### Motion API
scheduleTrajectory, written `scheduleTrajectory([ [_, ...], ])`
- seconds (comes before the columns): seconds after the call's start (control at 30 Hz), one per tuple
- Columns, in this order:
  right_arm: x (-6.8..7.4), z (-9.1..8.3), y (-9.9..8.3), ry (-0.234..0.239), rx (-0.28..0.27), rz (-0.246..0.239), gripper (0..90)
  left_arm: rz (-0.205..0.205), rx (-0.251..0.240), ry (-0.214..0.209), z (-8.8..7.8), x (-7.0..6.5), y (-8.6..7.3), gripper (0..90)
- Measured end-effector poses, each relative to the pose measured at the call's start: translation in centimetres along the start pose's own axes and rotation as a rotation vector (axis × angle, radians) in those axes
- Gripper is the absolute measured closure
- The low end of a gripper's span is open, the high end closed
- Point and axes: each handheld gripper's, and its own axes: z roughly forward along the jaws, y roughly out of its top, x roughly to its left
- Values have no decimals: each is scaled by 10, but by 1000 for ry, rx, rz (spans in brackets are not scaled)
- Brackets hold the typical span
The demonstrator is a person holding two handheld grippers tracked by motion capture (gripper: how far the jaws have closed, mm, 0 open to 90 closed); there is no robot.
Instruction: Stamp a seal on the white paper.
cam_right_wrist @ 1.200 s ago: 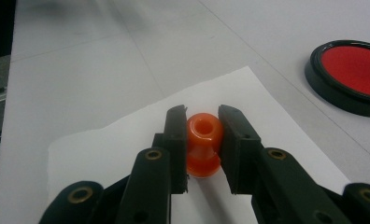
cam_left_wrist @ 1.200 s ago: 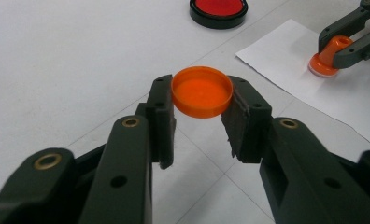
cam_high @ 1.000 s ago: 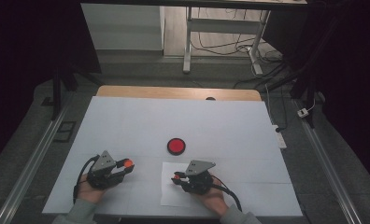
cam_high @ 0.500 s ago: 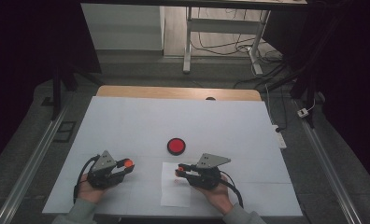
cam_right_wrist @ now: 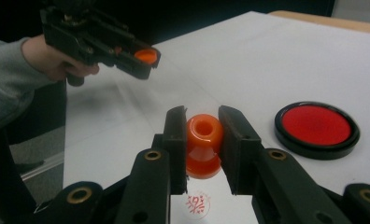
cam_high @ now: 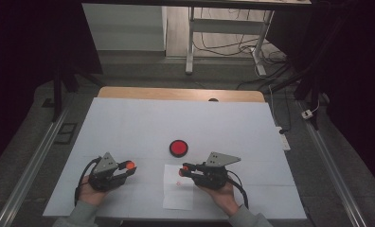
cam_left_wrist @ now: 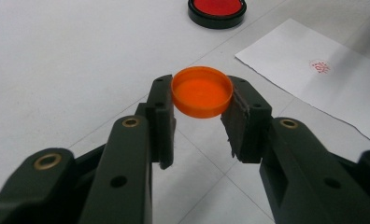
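Starting at the left of the table [cam_high: 129, 118], we see the left gripper [cam_high: 127, 170] clenched on an orange cap [cam_left_wrist: 202, 91], the shallow disc pinched at its rim with its hollow side facing up toward the camera, held clear of the table surface. Moving rightward, a sheet of paper [cam_high: 178, 196] lies flat between the two hands, and it carries a small red stamp mark [cam_right_wrist: 196, 204]. Just above that mark we see the right gripper [cam_right_wrist: 202, 140] grasping an orange stamp [cam_right_wrist: 203, 144] by its rounded knob, long axis upright, base pointing down at the paper. Beyond the paper sits the red ink pad [cam_high: 178, 148], open and well apart from both grippers. We judge the next move to be recapping: the cap lies to the left of the stamp across the paper, so the stamp's base and the cap's hollow must be turned to face each other, either hand closing the gap.
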Motion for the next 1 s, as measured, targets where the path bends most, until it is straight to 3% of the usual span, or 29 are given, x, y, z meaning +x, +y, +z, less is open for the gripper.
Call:
scheduleTrajectory([
  [0.43,-7,-19,14,-43,-68,-1,724,7,5,4,1,-1,0,644],
  [1.0,-12,-29,20,-71,-94,5,723,18,5,-7,3,-2,3,643],
])
